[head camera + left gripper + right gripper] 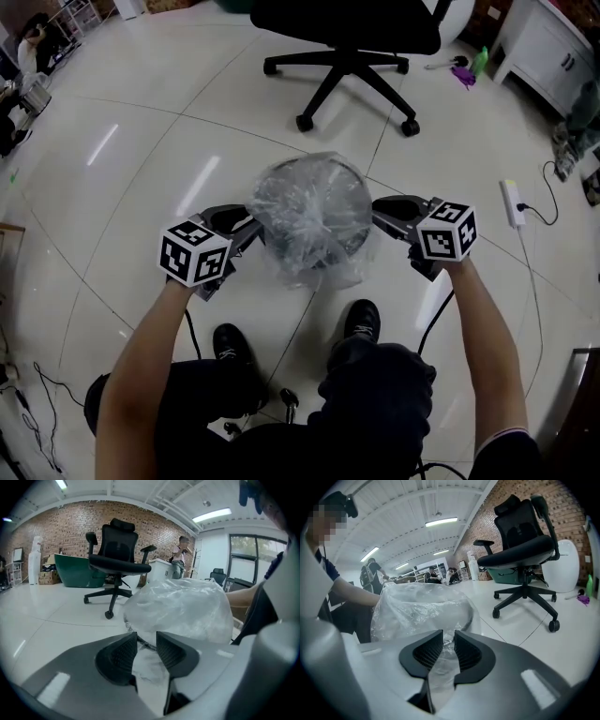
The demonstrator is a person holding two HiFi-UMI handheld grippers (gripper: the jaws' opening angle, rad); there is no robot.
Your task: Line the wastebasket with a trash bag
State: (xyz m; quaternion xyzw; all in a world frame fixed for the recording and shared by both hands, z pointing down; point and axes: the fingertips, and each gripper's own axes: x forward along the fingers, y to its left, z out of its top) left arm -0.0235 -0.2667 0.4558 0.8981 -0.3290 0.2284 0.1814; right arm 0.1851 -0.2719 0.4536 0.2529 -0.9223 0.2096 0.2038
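The left gripper (146, 637) is clenched on a fold of the clear trash bag (309, 211), and the right gripper (448, 634) pinches the film on the opposite side. Between them the bag lies crumpled over the mouth of the dark wastebasket (330, 253), which stands on the tiled floor (141, 187) just ahead of the person's shoes. An office chair (352, 70) stands beyond.

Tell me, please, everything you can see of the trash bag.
The trash bag is clear, thin, crinkled plastic film. It is draped over the round dark wastebasket, puffed up above its rim, loose film hanging down the near side toward the tiled floor. The left hand-held gripper and right hand-held gripper each pinch bunched film at opposite sides.
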